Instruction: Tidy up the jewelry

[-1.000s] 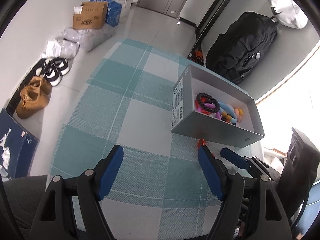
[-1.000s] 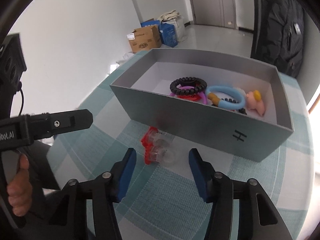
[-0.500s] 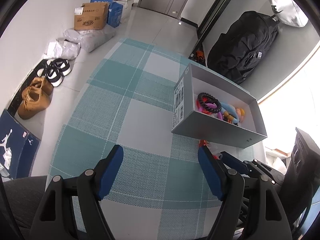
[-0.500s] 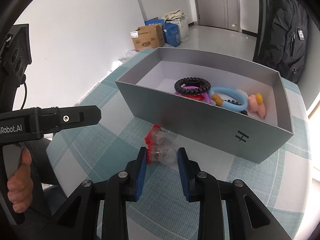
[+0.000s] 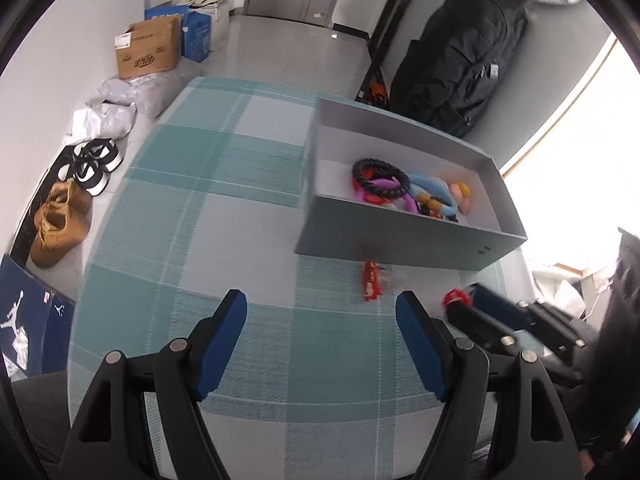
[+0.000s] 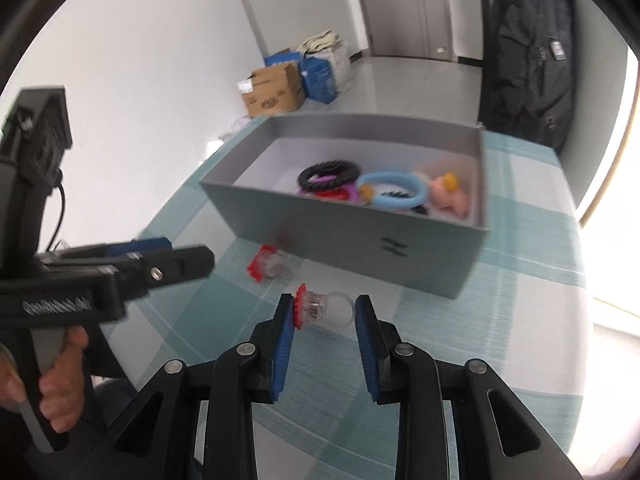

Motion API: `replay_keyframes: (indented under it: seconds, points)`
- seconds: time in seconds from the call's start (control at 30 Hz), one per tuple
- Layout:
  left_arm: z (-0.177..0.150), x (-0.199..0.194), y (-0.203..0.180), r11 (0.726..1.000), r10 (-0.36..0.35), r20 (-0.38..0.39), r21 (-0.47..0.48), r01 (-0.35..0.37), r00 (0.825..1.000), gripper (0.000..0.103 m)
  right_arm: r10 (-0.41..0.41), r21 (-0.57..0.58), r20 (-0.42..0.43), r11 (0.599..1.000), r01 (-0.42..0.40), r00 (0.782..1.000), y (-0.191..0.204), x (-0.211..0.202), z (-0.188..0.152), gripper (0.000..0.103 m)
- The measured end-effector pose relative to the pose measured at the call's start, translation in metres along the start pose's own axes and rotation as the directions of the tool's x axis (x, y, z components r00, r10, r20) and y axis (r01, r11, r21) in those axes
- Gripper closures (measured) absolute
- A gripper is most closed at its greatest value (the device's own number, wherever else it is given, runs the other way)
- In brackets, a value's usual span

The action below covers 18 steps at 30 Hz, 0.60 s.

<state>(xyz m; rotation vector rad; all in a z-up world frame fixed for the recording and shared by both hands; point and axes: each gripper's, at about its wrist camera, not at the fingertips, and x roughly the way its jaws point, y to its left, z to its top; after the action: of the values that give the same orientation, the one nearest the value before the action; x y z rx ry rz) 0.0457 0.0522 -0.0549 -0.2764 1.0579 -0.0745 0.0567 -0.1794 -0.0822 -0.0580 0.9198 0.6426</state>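
Jewelry ring point(image 6: 326, 308) is being gripped by the right tool point(image 6: 323, 312); left tool point(image 5: 320, 312) is hanging spread wide.

Motion blurs our view of the second ring point(image 6: 267, 265) beside the grey box point(image 6: 360, 236), whose near wall hides jewelry inside.

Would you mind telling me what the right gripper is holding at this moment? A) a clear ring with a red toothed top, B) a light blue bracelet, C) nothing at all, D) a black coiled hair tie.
A: in the right wrist view the right gripper is closed on the clear ring with a red toothed top, while the other items lie in the grey box.
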Motion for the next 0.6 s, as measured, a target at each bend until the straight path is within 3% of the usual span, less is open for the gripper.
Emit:
replay_keyframes:
  seconds: [0.27, 0.43, 0.6]
  points:
    - [-0.001, 0.012, -0.016, 0.998, -0.020, -0.018, 0.054, 0.021, 1.000, 0.030, -0.007, 0.062, 0.043, 0.998, 0.004, 0.999, -0.023, -0.023, -0.003, 0.074]
    - [-0.001, 0.019, -0.025, 0.997, 0.005, -0.010, 0.080, -0.004, 1.000, 0.030, 0.006, 0.074, 0.058, 0.997, -0.010, 0.998, -0.029, -0.033, -0.004, 0.074]
    - [-0.007, 0.026, -0.035, 0.990, 0.052, 0.013, 0.128, -0.053, 0.999, 0.038, 0.013, 0.086, 0.065, 0.996, -0.019, 0.998, -0.034, -0.038, -0.006, 0.074]
